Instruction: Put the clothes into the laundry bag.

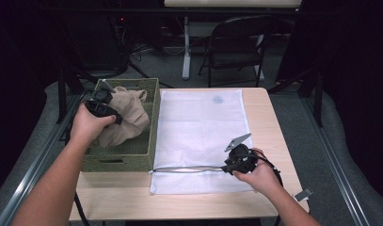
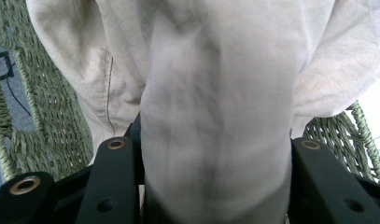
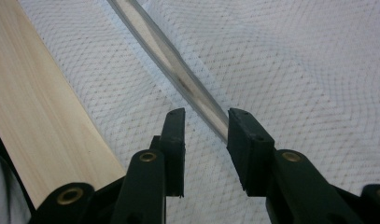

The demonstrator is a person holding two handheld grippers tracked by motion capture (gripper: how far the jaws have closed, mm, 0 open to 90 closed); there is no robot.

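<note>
High view: your left gripper sits over the woven basket at the left edge of the bench. Its jaws are closed on the beige garment, which lies bunched inside the basket. Left gripper view confirms this: a thick fold of the beige garment fills the gap between the two black jaws, with basket weave visible on both sides behind it.

Your right gripper rests on the white mesh bag, which lies flat across the middle of the bench, just beside the basket. The gripper is near the bag's front edge, at the right end of the grey zipper strip running along that edge.

Right gripper view: the jaws stand partly apart and hold nothing. The zipper strip runs diagonally toward the gap and ends against the inner face of the right-hand jaw. Bare bench surface shows beside the mesh bag.
</note>
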